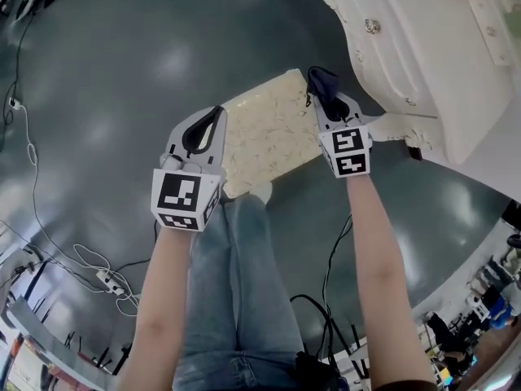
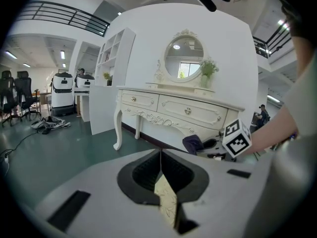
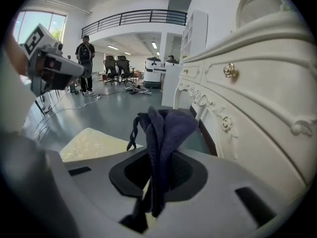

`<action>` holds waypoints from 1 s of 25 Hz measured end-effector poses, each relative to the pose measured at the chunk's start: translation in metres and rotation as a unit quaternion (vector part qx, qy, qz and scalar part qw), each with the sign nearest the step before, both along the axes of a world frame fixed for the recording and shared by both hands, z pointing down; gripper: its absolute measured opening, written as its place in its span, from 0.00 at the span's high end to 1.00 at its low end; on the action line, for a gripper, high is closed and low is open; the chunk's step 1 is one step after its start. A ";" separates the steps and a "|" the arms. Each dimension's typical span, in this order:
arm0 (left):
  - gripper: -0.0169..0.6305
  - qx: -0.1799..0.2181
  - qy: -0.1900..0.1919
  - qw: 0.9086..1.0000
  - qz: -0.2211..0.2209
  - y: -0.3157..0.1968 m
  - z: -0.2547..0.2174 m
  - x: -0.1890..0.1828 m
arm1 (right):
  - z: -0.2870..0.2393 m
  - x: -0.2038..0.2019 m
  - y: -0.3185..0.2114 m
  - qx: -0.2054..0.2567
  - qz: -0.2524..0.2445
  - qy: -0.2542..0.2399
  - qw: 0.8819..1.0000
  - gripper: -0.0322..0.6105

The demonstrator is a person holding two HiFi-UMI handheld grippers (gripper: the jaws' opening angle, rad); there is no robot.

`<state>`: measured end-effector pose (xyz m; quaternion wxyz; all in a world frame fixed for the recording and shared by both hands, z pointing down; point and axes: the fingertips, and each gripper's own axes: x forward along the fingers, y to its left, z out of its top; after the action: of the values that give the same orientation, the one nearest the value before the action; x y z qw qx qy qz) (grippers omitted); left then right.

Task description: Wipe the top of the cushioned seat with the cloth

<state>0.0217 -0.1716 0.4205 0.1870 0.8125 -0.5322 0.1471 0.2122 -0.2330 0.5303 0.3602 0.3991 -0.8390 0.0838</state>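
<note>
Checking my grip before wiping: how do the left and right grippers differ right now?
The left gripper is shut on nothing; the right gripper clamps the dark blue cloth. The left sits by the cream patterned cushioned seat's left edge, the right by its far right corner. Both have jaws closed.

The left forearm and the right forearm, both bare, reach forward and down, roughly parallel and well apart. The left tongs, grey plastic with black inner pads, have their jaws pressed together and empty. The right tongs, of the same build, sit farther forward, jaws clamped on a bunched dark blue cloth. A black-and-white marker cube sits above each wrist.
</note>
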 end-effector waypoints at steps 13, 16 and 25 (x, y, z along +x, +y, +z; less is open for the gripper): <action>0.96 -0.024 -0.004 1.000 -0.014 -0.001 0.024 -0.014 | 0.080 -0.010 -0.049 -0.111 -0.032 0.062 0.991 0.89; 0.96 -0.031 -0.007 0.999 -0.020 0.002 0.029 -0.024 | 0.093 -0.018 -0.051 -0.131 -0.050 0.082 0.987 0.89; 0.96 -0.043 -0.001 0.998 -0.036 0.003 0.042 -0.033 | 0.111 -0.034 -0.041 -0.160 -0.107 0.117 0.974 0.89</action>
<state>-0.0109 -0.1691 0.4628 0.2260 0.7839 -0.5545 0.1641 0.1778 -0.2743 0.6415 0.5222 0.2516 -0.8043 0.1310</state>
